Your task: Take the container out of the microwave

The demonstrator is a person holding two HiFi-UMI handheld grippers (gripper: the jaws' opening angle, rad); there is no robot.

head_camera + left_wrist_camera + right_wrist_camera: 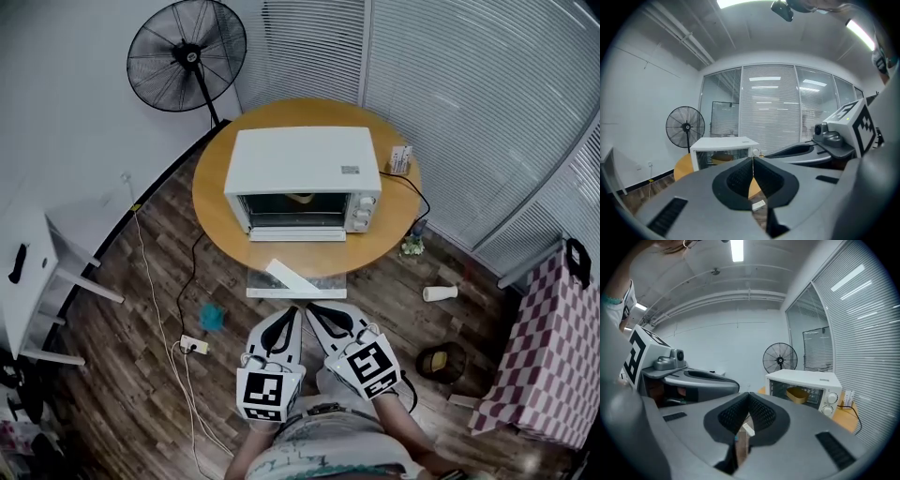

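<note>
Container (300,198) inside the microwave (302,159). Left gripper (293,312) and right gripper (315,308) hang side by side, well short of the microwave's front, jaws pressed together, empty.

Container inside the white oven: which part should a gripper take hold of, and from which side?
Grip the near rim of the tan container, coming in level through the front of the white oven. The container looks shallow and open-topped, and the oven's top, back and sides close it in. Whether the oven already stands open is unclear.
</note>
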